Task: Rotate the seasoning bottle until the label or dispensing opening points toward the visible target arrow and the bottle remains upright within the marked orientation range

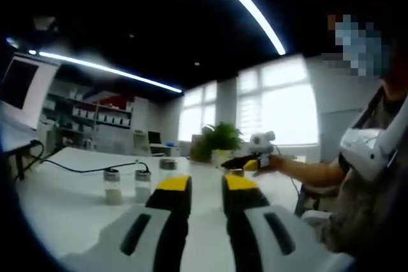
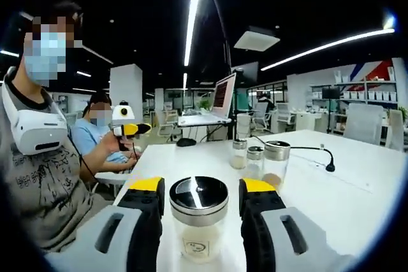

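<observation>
The seasoning bottle (image 2: 198, 218) stands upright on the white table (image 2: 331, 202), right between the jaws of the right gripper (image 2: 200, 203). The jaws sit just beside its glass on either side with a slim gap showing, so this gripper looks released around the bottle, not yet clenched on it. The left gripper (image 1: 206, 184) hovers above the table with its jaws apart and nothing between them.

Beyond the seasoning bottle stand three more jars: a larger jar with a metal lid (image 2: 276, 164), and two small shakers (image 2: 239, 153) (image 2: 254, 160) further back, near a black cable (image 2: 306, 150).

The main risk, as I judge it, is tipping. The bottle is tall with a heavy-looking metal lid (image 2: 198, 195), and a squeeze that lands off-centre or a twist with a sideways push could lean it over or skid it on the smooth table. A loose grip could also let the glass slip, so the bottle turns less than the gripper does. No target arrow is visible on the table near the bottle, so overshooting the range is possible.

A small dark mark sits on the front of the bottle, low on the glass, too small to read. No other writing is legible.
</observation>
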Available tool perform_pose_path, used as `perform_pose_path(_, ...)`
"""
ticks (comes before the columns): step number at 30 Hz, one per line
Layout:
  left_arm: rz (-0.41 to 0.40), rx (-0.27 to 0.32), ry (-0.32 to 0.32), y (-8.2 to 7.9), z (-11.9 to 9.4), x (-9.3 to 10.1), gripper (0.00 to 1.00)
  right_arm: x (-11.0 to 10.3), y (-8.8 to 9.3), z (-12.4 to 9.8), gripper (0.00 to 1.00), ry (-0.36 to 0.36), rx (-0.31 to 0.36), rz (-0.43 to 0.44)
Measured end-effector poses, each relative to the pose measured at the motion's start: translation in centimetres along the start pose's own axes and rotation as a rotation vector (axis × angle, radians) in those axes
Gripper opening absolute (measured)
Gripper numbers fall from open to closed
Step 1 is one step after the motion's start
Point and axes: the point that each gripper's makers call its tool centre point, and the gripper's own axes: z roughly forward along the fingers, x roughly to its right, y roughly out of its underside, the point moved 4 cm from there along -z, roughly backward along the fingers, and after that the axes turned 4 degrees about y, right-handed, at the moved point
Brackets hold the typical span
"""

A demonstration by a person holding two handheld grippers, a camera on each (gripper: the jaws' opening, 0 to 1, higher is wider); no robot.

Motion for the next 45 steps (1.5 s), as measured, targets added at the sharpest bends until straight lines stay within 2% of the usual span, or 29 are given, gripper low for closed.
perform_pose_path(2,-0.001,-0.005,0.0,0.07,0.03,-0.04,0.2,-0.44,0.03,0.15,0.48,-0.022,0.001,0.015)
perform_pose_path(4,0.0,-0.006,0.001,0.1,0.02,-0.06,0.2,-0.76,0.27,0.52,0.5,-0.026,-0.022,-0.008)
perform_pose_path(6,-0.002,-0.004,0.004,0.1,0.09,0.04,0.2,-0.56,0.47,0.84,0.47,-0.017,-0.036,-0.028)
perform_pose_path(11,0.003,-0.008,0.002,0.08,0.05,0.06,0.2,0.03,0.5,0.81,0.39,-0.001,-0.023,0.007)
perform_pose_path(24,-0.006,-0.009,0.003,0.32,0.22,0.14,0.2,-0.25,0.73,0.71,0.39,0.045,-0.018,-0.003)
perform_pose_path(45,0.003,-0.007,-0.005,0.07,-0.06,0.03,0.2,-0.29,0.7,0.75,0.39,0.234,0.001,-0.002)
